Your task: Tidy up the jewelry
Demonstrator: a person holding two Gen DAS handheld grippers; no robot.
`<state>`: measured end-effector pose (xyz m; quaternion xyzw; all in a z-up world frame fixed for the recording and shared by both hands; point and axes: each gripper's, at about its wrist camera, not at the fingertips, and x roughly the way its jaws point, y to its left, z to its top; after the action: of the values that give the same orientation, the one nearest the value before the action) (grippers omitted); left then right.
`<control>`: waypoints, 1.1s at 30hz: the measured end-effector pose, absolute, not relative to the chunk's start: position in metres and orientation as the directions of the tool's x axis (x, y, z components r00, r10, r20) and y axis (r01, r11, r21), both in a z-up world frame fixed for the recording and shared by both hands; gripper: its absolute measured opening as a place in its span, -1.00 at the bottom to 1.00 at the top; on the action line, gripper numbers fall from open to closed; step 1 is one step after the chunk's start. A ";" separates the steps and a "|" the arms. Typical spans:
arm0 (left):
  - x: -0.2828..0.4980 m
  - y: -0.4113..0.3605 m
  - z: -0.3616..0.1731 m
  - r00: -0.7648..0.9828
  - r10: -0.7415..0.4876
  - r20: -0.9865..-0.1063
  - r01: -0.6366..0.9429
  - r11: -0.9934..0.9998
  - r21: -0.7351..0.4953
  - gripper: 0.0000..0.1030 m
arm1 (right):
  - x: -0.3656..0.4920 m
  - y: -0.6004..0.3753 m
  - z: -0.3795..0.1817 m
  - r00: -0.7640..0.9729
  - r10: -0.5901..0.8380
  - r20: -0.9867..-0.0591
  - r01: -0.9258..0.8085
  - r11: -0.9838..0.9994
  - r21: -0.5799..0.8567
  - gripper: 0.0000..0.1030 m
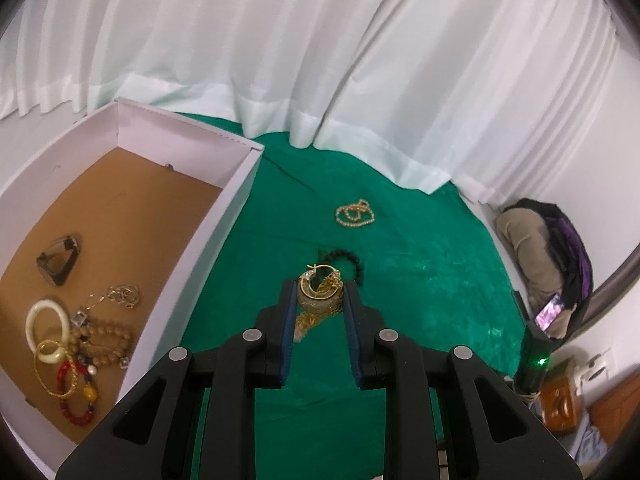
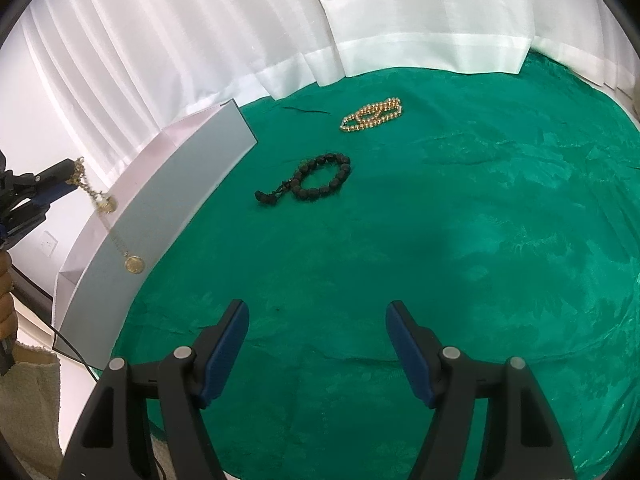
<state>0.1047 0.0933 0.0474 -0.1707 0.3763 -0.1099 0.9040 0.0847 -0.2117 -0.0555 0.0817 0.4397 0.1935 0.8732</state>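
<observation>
**Box at the left, loose pieces on the cloth**

The box (image 1: 240, 184) stands on the cloth (image 1: 420, 280) at its left side, with the curtain (image 1: 320, 60) behind both. In the box, near its front end, lie several bangles (image 1: 46, 332) and bead strings (image 1: 108, 338) in a heap, touching one another, with a chain (image 1: 125, 295) just behind them. On the cloth to the right of the box lies the dark bead bracelet (image 2: 320, 178). The pearl-like necklace (image 2: 372, 114) lies behind it, nearer the curtain, apart from it. The earring with chains (image 1: 318, 296) hangs between the left gripper's (image 1: 319, 312) pads, above the cloth and beside the box wall.
</observation>
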 end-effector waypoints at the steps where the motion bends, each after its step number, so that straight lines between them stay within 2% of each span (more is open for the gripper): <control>1: 0.104 0.094 0.048 0.693 -0.327 -0.643 0.069 0.917 -0.393 -0.58 | 0.085 -0.212 -0.056 0.536 0.411 -0.737 -0.268 0.911 0.313 0.41; 10: 0.111 0.103 0.047 0.672 -0.340 -0.659 0.048 0.907 -0.419 -0.58 | 0.101 -0.214 -0.048 0.538 0.421 -0.730 -0.308 0.905 0.295 0.41; 13: 0.113 0.107 0.050 0.673 -0.325 -0.665 0.034 0.911 -0.411 -0.58 | 0.133 -0.228 -0.034 0.565 0.414 -0.714 -0.295 0.909 0.294 0.41; 16: 0.112 0.110 0.052 0.676 -0.316 -0.665 0.028 0.914 -0.406 -0.58 | 0.180 -0.230 -0.031 0.541 0.390 -0.745 -0.308 0.916 0.256 0.41; 19: 0.109 0.114 0.053 0.680 -0.310 -0.665 0.020 0.914 -0.406 -0.58 | 0.216 -0.195 -0.033 0.435 0.475 -0.765 -0.421 0.858 0.294 0.40; 21: 0.108 0.116 0.053 0.679 -0.307 -0.667 0.014 0.914 -0.406 -0.58 | 0.232 -0.156 -0.039 0.364 0.515 -0.776 -0.519 0.804 0.291 0.29; 22: 0.108 0.117 0.052 0.678 -0.305 -0.669 0.012 0.914 -0.406 -0.58 | 0.236 -0.141 -0.042 0.353 0.515 -0.781 -0.554 0.788 0.269 0.23; 26: 0.108 0.120 0.049 0.671 -0.303 -0.677 0.002 0.914 -0.407 -0.58 | 0.239 -0.073 -0.067 0.370 0.456 -0.809 -0.724 0.688 0.057 0.22; 28: 0.108 0.122 0.048 0.667 -0.307 -0.679 -0.001 0.911 -0.413 -0.58 | 0.243 -0.054 -0.086 0.398 0.388 -0.831 -0.754 0.654 -0.056 0.22; 30: 0.110 0.124 0.048 0.664 -0.318 -0.677 0.000 0.905 -0.425 -0.58 | 0.248 -0.049 -0.101 0.390 0.331 -0.859 -0.756 0.647 -0.094 -0.24; 31: 0.110 0.124 0.048 0.663 -0.322 -0.676 0.001 0.903 -0.429 -0.58 | 0.247 -0.049 -0.101 0.428 0.318 -0.846 -0.747 0.651 -0.134 -0.75; 33: 0.111 0.127 0.051 0.664 -0.331 -0.670 0.004 0.898 -0.439 -0.58 | 0.251 -0.055 -0.096 0.400 0.329 -0.856 -0.734 0.674 -0.084 -0.80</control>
<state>0.1111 0.1273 0.0508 -0.2047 0.3986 -0.0942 0.8890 0.2508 -0.0553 -0.0958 -0.2320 0.4368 0.3306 0.8038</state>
